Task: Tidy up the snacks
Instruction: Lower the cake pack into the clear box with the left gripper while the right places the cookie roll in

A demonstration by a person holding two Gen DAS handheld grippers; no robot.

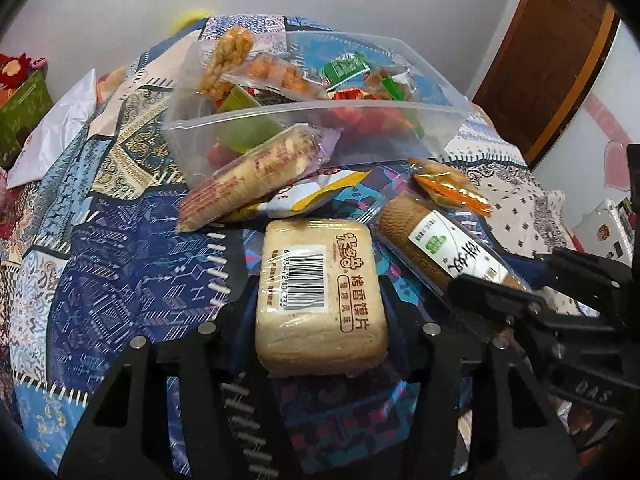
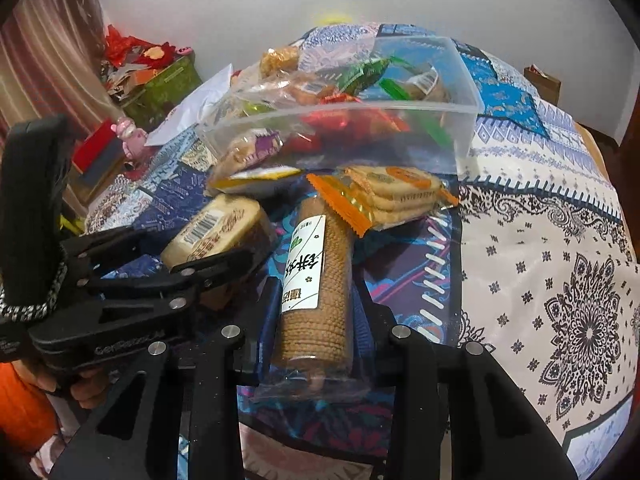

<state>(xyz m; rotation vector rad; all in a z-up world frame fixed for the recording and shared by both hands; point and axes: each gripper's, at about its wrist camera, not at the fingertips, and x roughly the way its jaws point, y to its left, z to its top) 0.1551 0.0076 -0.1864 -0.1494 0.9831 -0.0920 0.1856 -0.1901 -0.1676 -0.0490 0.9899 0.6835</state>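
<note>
Lying clear-wrapped, tan biscuit roll point(image 2: 320, 280) seems claw-gripped.

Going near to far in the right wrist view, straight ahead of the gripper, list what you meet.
right gripper closed on the round biscuit roll → orange-edged cracker pack → clear plastic bin of mixed snacks → patchwork cloth → white wall.

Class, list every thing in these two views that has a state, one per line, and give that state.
left gripper: shut on the toast-slice pack
toast-slice pack: sealed, gripped
right gripper: shut on the biscuit roll
biscuit roll: sealed, gripped
clear plastic box: lidless, full of snacks
orange cracker pack: sealed, outside the box
</note>
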